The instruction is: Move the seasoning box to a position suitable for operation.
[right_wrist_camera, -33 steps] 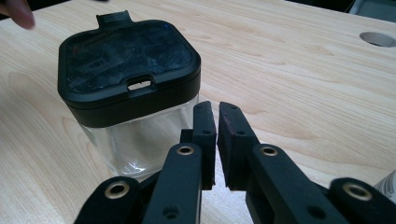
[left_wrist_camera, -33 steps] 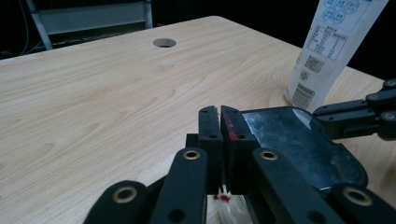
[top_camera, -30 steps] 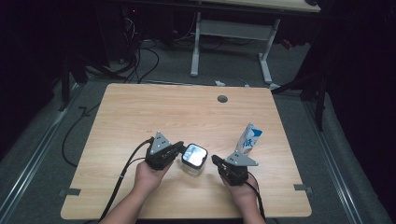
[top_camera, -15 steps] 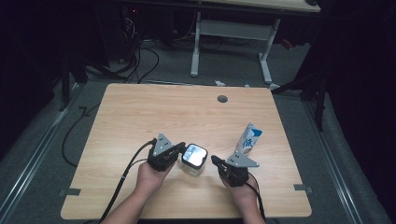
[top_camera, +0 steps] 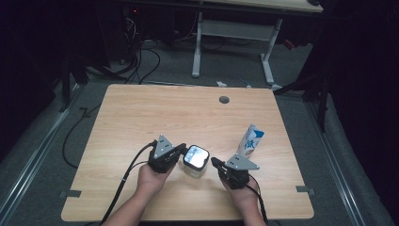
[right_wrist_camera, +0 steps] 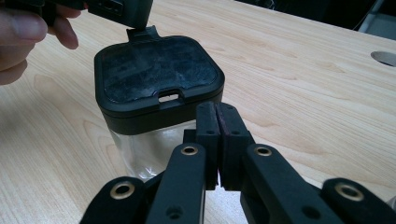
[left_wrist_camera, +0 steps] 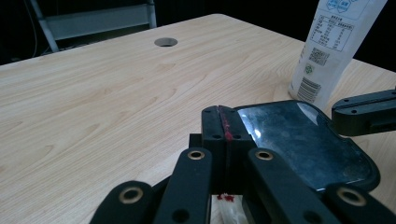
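Nearest the person, both hands sit low on the wooden table, one gripper on each side of a small clear jar with a black square lid. The left gripper has its jaws pressed together, tips right at the lid's edge; from its own view the closed tips lie against the glossy lid, touching or just short of it, too close to call. The right gripper is pressed together too, nothing between its pads, hovering just beside the jar's other side, at the height of the lid rim.

And what has changed over the last second? Nothing at all. Jar, hands and both sets of closed jaws sit exactly where they were. It reads as a pause before the lid work: bracing or prying seems the plan, and the lid is still seated flat, so the opening has not begun.

Further out, a tall white and blue carton stands upright, well clear of the jar, beyond the right gripper. At the far edge, a round cable hole in the tabletop.
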`<act>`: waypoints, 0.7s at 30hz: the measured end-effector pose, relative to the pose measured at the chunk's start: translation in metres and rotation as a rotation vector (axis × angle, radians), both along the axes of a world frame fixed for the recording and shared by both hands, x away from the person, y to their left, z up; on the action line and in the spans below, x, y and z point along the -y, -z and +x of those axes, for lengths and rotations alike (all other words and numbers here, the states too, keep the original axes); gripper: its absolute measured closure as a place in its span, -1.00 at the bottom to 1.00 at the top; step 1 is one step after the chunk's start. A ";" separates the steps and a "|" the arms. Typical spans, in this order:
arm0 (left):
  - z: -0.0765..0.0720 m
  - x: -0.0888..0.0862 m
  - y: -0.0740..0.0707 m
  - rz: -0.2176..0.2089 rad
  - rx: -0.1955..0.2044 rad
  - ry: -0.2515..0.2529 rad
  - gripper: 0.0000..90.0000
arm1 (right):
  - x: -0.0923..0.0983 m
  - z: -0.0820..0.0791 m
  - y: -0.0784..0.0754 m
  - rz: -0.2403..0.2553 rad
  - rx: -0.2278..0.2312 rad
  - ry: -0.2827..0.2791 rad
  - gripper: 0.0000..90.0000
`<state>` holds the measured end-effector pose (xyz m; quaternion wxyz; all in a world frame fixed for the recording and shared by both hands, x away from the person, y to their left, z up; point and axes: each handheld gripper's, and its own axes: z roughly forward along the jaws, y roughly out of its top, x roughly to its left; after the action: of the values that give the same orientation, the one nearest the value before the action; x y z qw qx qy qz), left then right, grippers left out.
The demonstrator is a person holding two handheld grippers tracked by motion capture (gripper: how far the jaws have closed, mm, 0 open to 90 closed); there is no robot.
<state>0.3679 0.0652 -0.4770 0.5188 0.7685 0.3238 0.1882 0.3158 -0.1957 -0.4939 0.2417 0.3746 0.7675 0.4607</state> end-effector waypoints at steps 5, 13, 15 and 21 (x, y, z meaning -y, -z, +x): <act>0.001 -0.002 0.001 -0.011 -0.006 -0.002 1.00 | -0.001 0.000 0.000 0.000 -0.002 0.000 0.97; 0.000 -0.002 0.003 -0.019 0.003 -0.002 1.00 | -0.002 0.000 0.001 0.001 -0.004 -0.005 0.97; 0.000 -0.003 0.003 -0.020 0.004 -0.003 1.00 | -0.003 0.000 0.001 -0.001 -0.003 -0.008 0.97; 0.001 -0.003 0.003 -0.020 0.003 -0.002 1.00 | -0.004 -0.001 0.001 -0.003 0.001 -0.018 0.95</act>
<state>0.3686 0.0685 -0.4802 0.5268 0.7626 0.3257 0.1865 0.3152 -0.1913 -0.4951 0.2383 0.3671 0.7715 0.4618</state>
